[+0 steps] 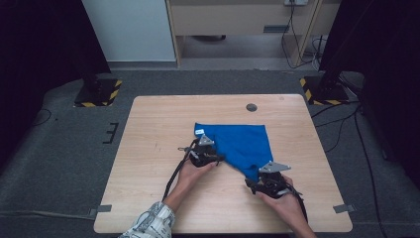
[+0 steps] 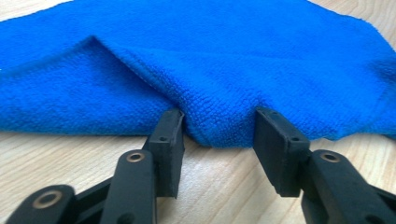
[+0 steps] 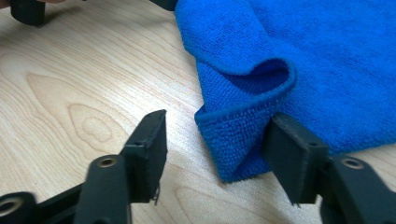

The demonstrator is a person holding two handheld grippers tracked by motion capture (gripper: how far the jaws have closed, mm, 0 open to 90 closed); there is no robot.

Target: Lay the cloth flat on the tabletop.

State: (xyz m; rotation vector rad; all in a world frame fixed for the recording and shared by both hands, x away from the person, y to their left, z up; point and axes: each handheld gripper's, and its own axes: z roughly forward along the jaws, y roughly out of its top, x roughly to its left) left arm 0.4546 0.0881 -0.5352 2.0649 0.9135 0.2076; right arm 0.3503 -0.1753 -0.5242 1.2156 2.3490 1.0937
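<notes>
Wooden worktop (image 1: 163, 129), blue cloth (image 1: 240, 141) mid-frame, both grippers' jaws open around its edges: close next, likely.

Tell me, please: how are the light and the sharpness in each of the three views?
High view: dim at the sides and corners, soft, with the table evenly lit. Left gripper view: blue cloth bright, its weave sharp near the jaws, softer toward the top. Right gripper view: wood grain and the cloth's curled corner sharp, a mild sheen on the wood.
</notes>
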